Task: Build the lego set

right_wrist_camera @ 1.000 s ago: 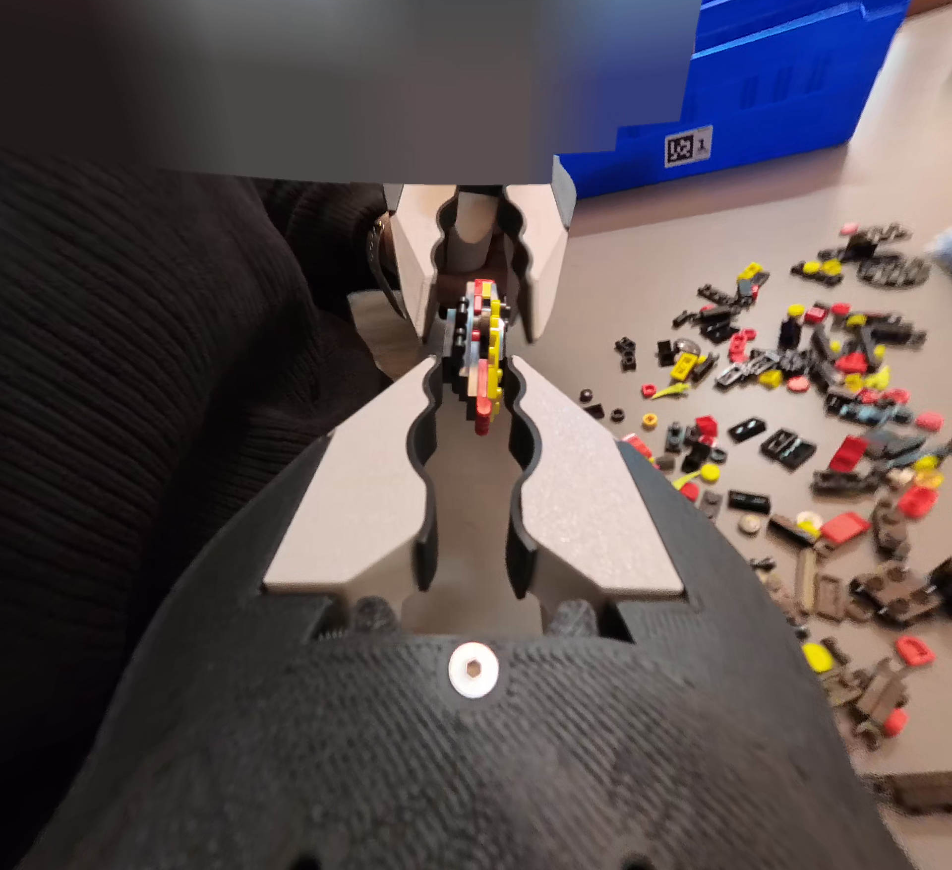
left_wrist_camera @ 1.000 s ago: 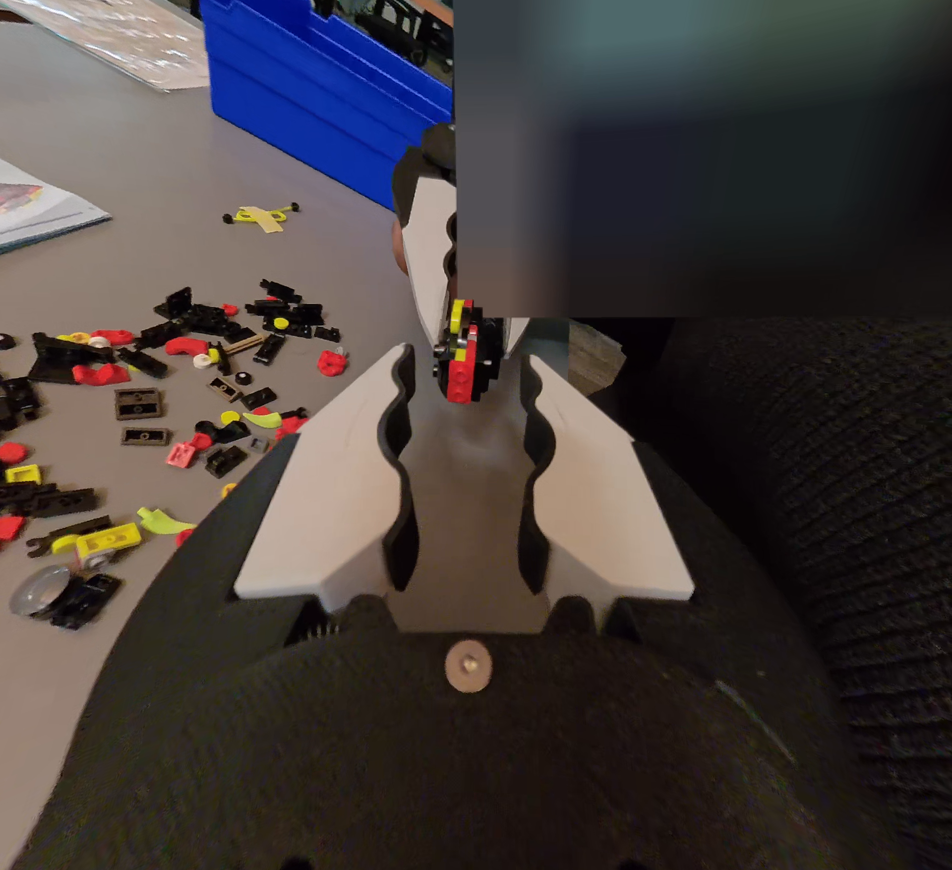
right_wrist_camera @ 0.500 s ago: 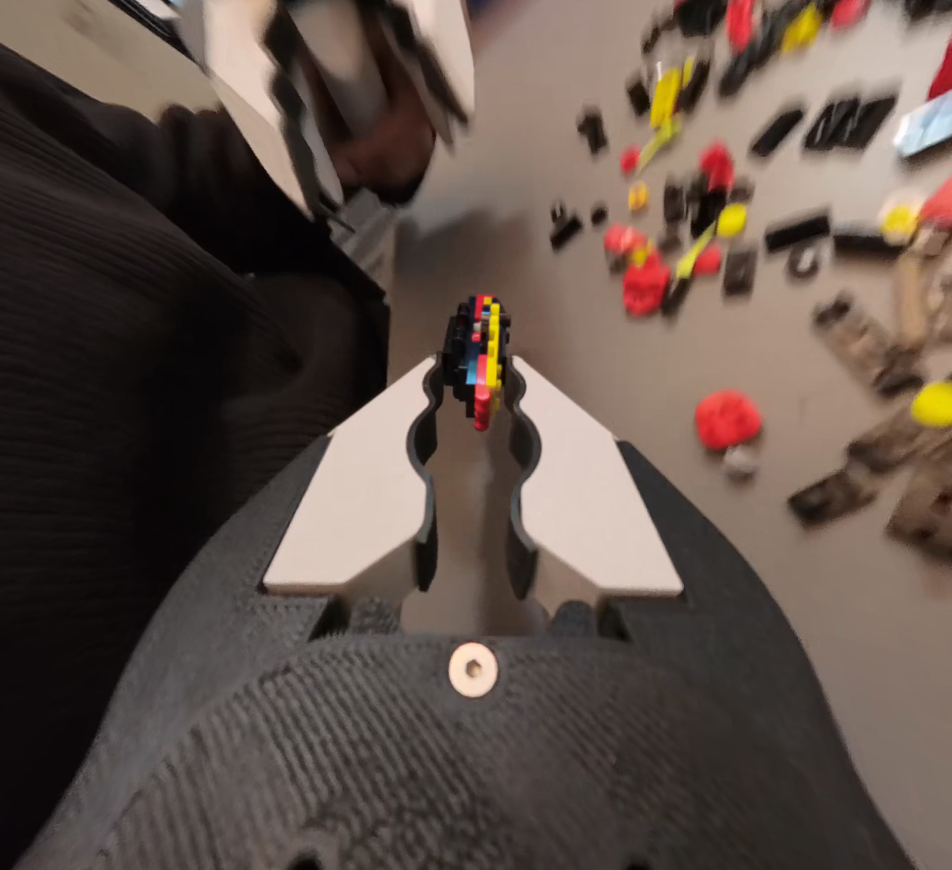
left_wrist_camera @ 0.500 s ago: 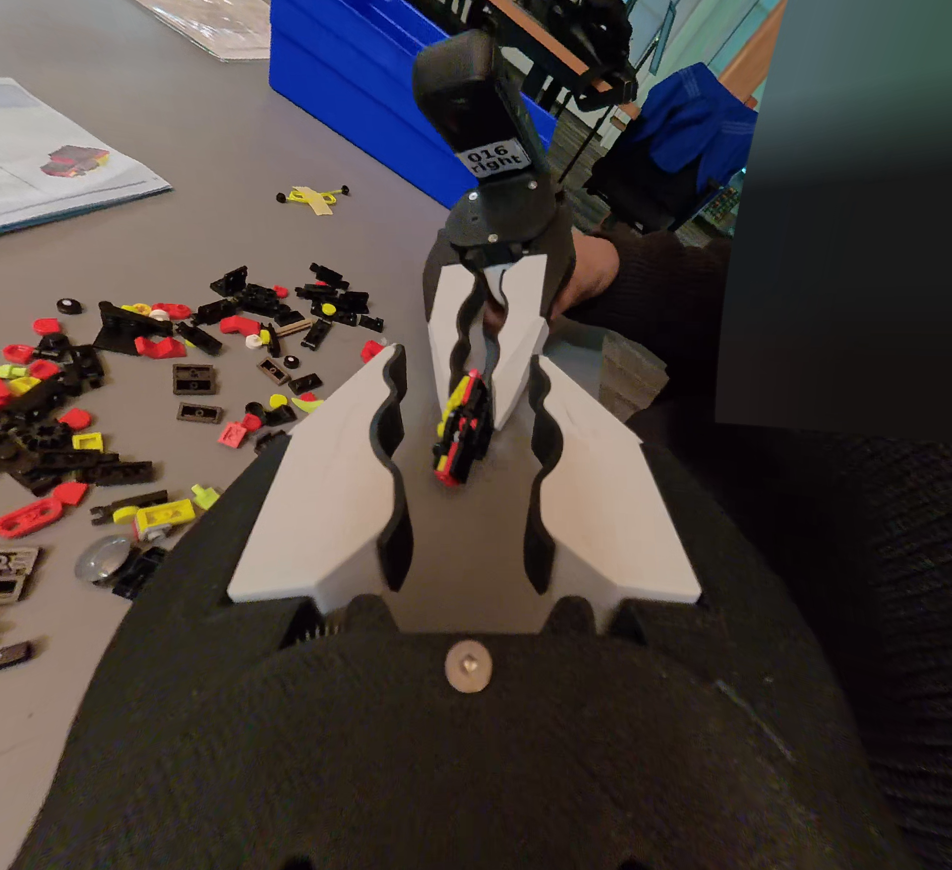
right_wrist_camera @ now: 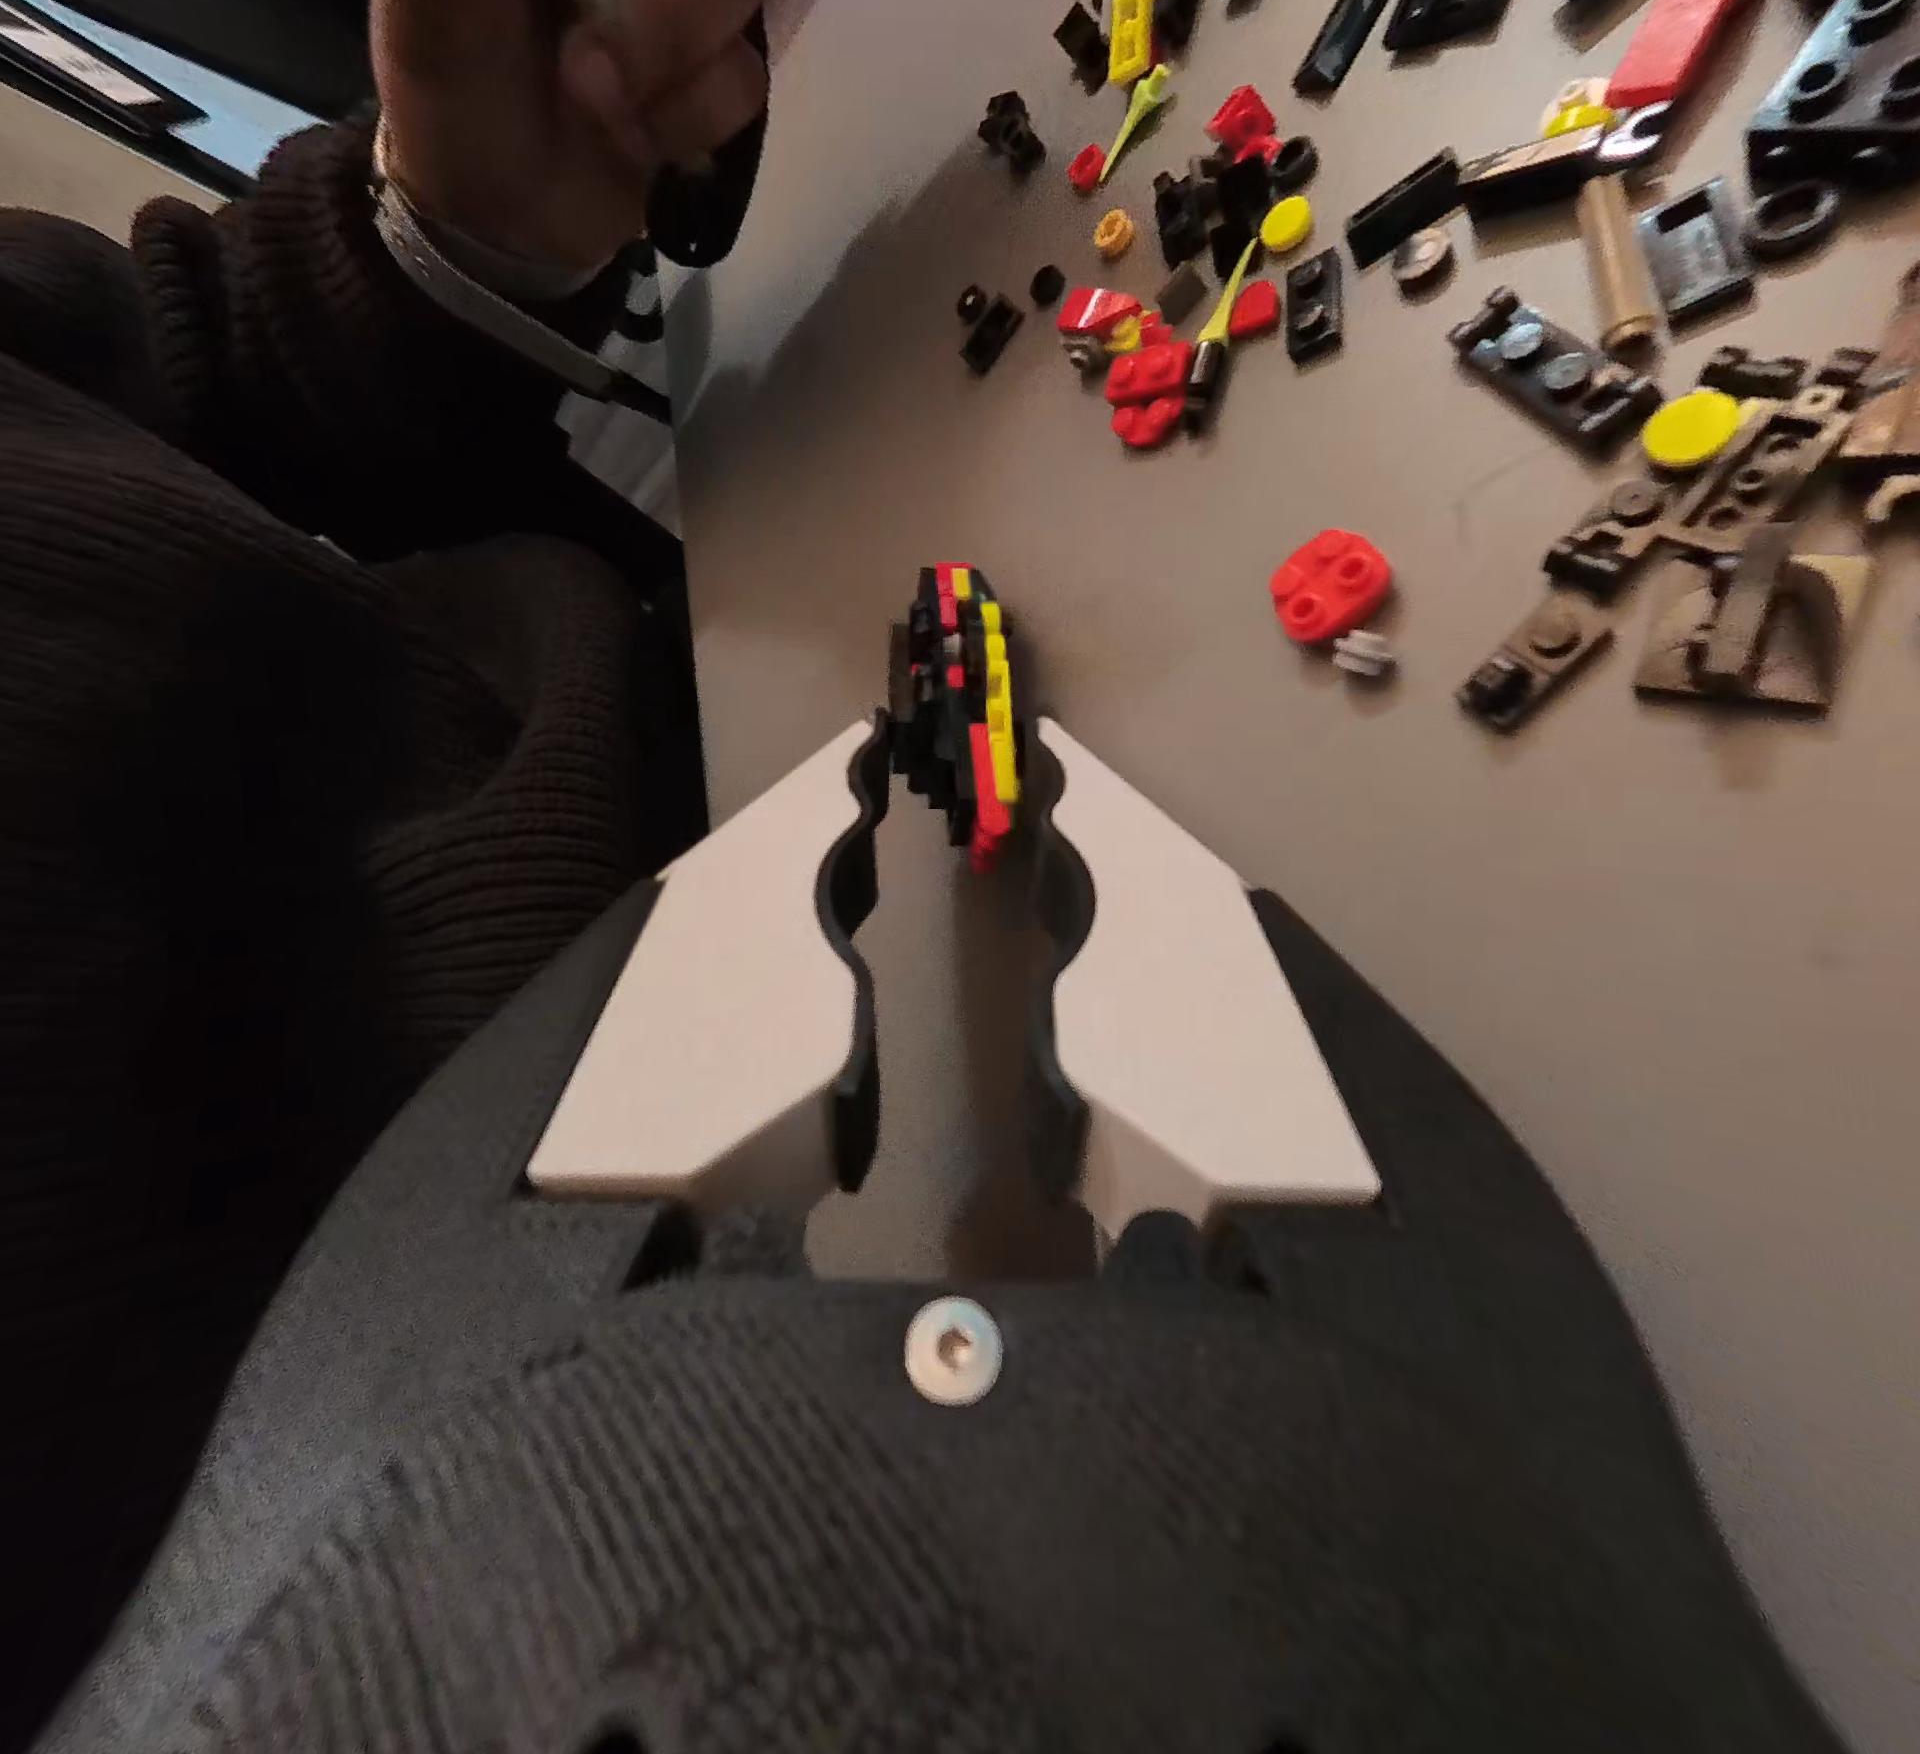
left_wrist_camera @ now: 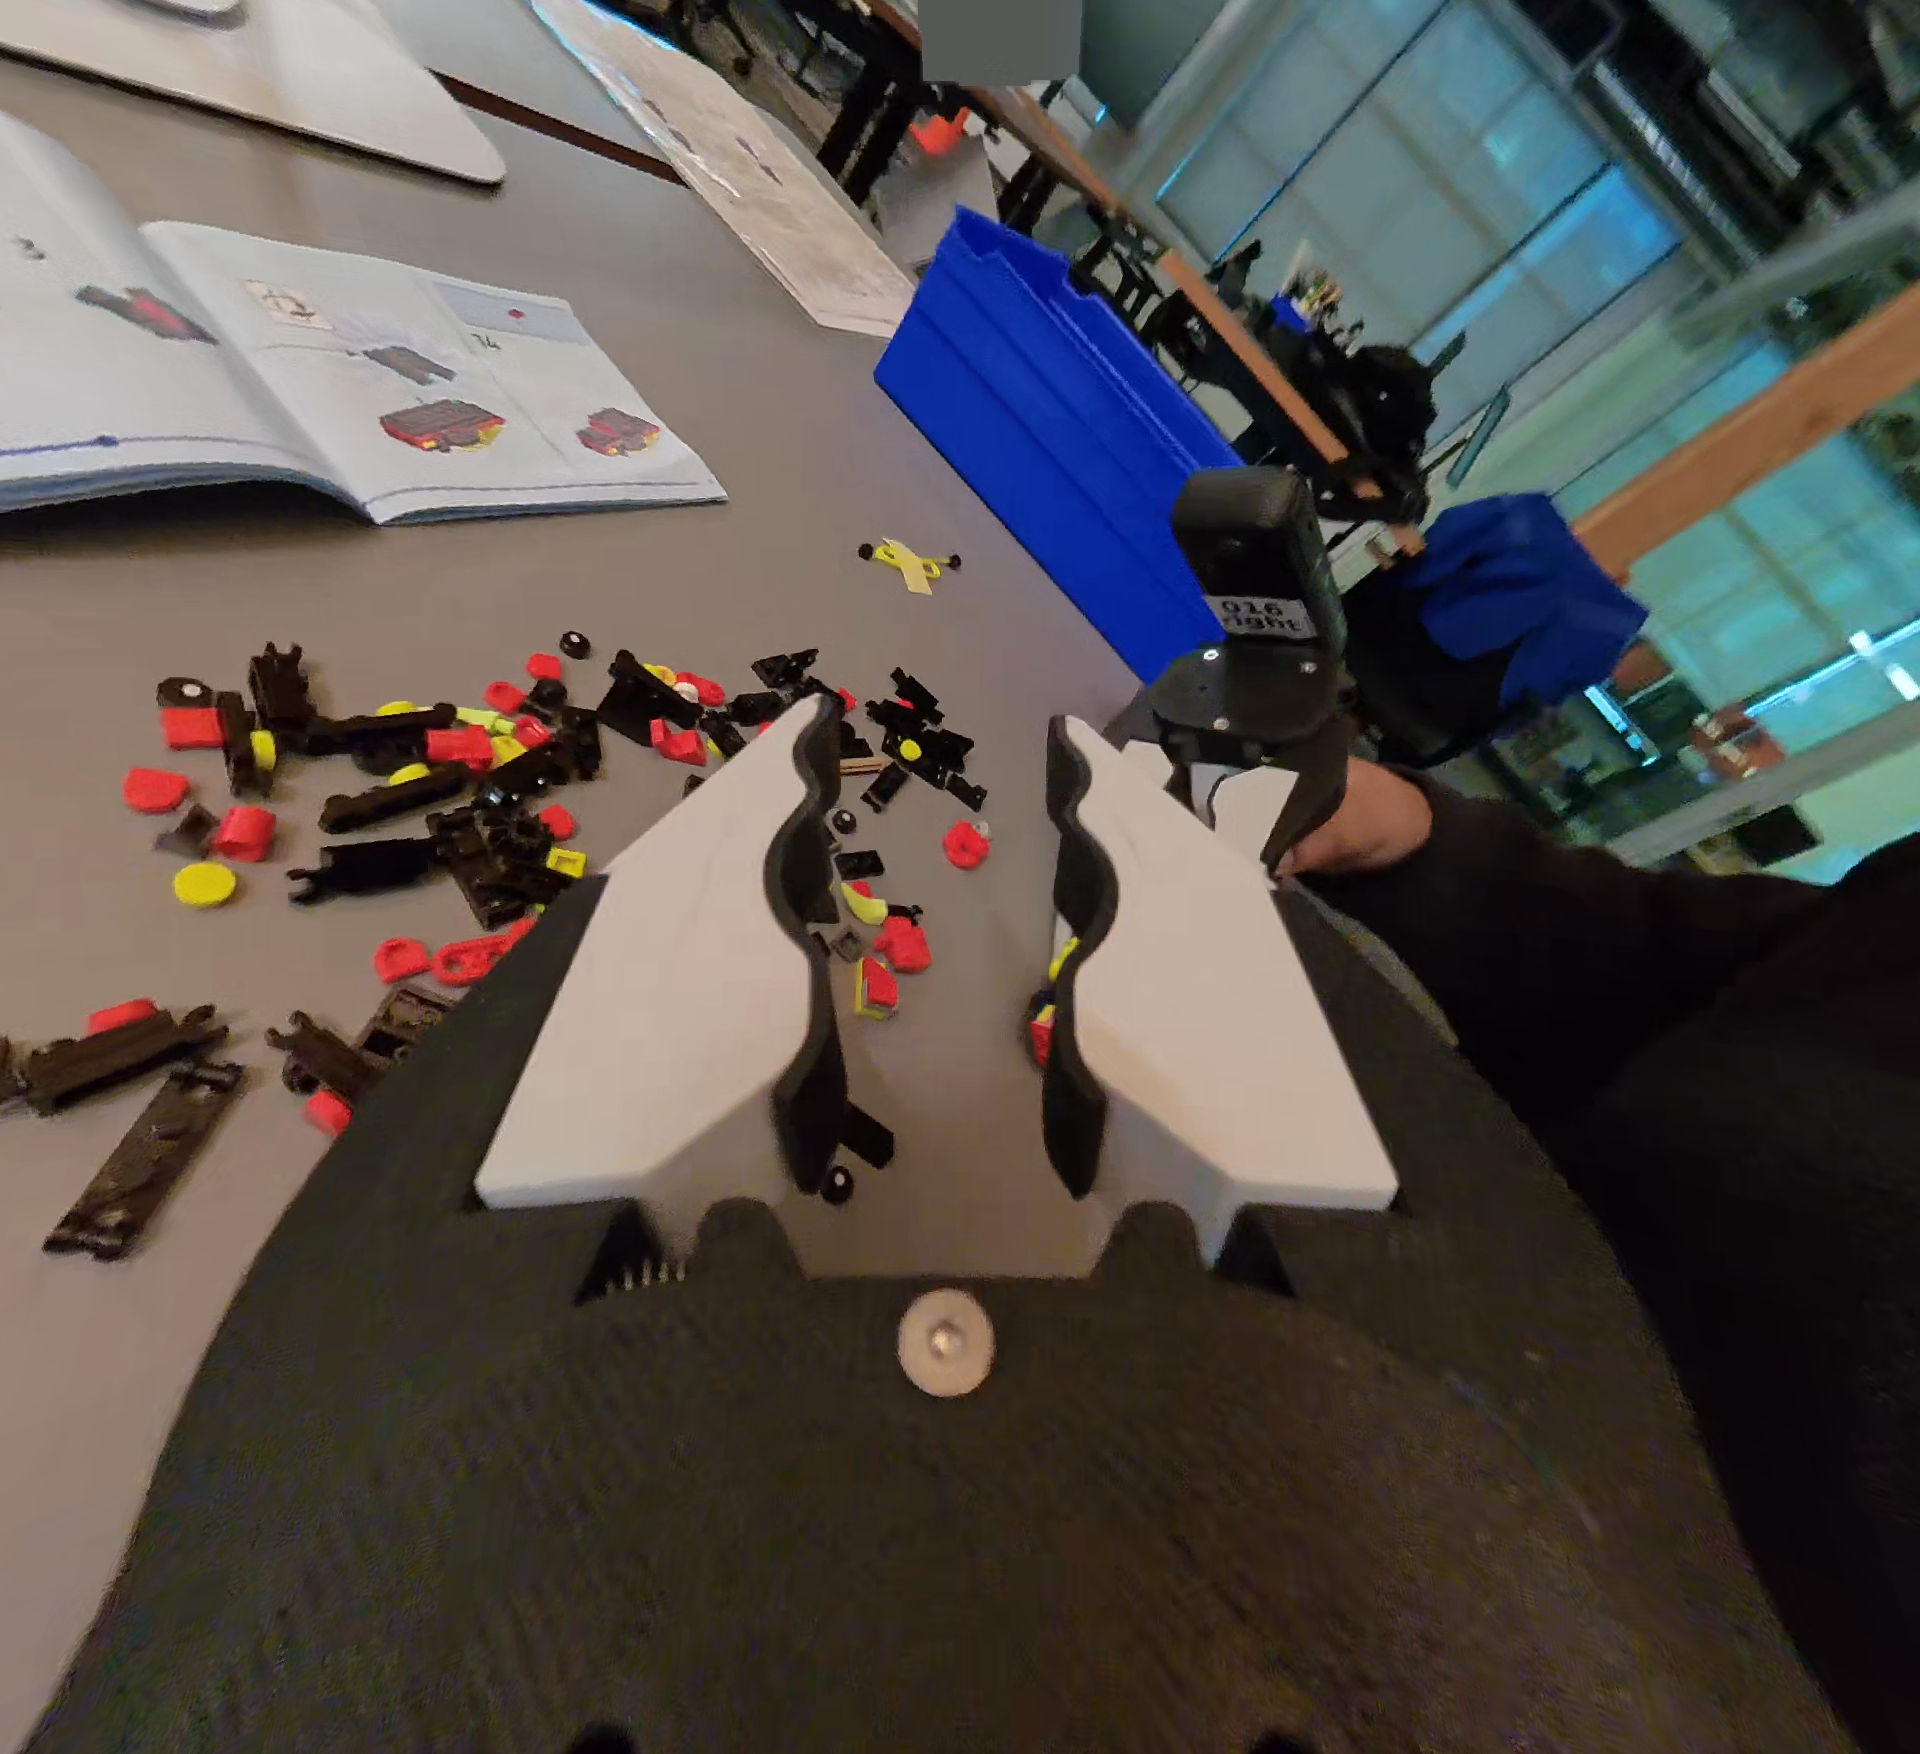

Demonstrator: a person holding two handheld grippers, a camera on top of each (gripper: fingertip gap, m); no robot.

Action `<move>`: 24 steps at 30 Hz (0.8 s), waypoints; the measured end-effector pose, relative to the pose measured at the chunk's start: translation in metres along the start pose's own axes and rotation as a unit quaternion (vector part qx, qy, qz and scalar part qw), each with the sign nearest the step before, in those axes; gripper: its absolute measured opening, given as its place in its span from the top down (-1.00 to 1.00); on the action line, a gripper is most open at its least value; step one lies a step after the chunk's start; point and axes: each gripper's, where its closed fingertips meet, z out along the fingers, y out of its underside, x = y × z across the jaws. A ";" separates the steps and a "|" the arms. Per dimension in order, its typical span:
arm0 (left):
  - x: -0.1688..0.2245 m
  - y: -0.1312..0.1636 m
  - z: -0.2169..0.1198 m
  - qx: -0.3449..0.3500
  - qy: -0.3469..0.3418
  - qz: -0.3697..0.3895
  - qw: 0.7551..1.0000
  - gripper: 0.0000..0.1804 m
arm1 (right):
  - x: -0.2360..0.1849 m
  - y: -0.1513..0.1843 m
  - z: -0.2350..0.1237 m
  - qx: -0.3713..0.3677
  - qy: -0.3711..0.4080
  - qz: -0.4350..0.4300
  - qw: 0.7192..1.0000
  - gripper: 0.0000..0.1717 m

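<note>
One white label (left_wrist_camera: 1260, 615) marks the right hand-held gripper (right_wrist_camera: 954, 738).

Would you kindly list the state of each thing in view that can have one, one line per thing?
Left tongs: open, nothing between the pads, above the loose bricks.
Right tongs: closed on the small brick model.
Small brick model: partly built, black, red and yellow, held edge-on above the table.
Booklet: lying open.
Blue bin: upright on the table; contents hidden.
Loose bricks: scattered, unassembled.
</note>
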 end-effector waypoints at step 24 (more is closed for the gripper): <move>-0.003 0.001 -0.001 0.004 0.011 -0.034 0.999 0.62 | 0.031 -0.064 -0.065 0.142 0.229 -0.197 0.943 0.68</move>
